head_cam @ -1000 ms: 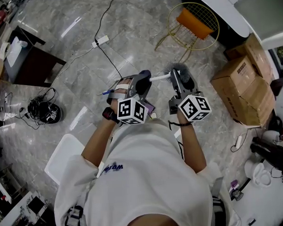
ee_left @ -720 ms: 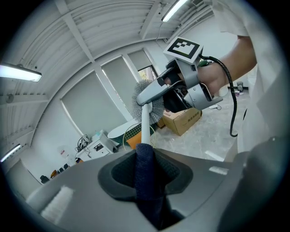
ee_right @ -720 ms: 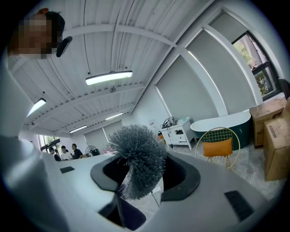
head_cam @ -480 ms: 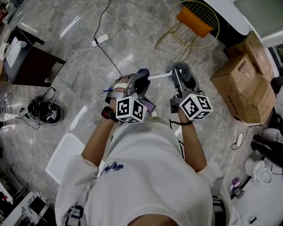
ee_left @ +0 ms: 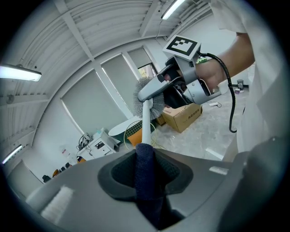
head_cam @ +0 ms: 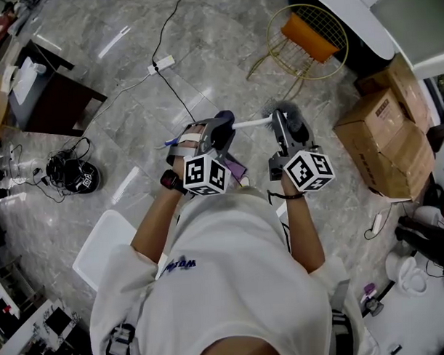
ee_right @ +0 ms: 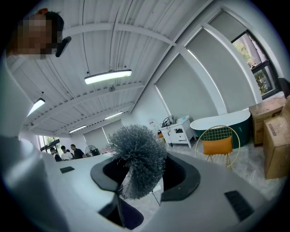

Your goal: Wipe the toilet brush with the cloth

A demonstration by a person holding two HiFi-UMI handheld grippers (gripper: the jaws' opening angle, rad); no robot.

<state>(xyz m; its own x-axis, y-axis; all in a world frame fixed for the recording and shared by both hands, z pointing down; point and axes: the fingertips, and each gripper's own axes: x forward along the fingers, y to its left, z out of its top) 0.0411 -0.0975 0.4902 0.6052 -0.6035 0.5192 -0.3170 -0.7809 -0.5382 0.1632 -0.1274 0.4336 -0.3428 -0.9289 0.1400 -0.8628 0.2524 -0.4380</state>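
In the middle of the head view, the left gripper (head_cam: 224, 126) is pressed on a dark blue cloth (ee_left: 145, 174), and the cloth wraps the white handle (ee_left: 146, 120) of the toilet brush (head_cam: 251, 122). The handle runs to the right in the frame, to the grey bristle head (ee_right: 138, 156). The right gripper (head_cam: 281, 121) pinches this head between its jaws. The brush is in the air above the marble floor (head_cam: 225, 56).

Marble floor (head_cam: 225, 64) bears cardboard boxes (head_cam: 384, 142), power strip (head_cam: 160, 64), chair (head_cam: 304, 35).
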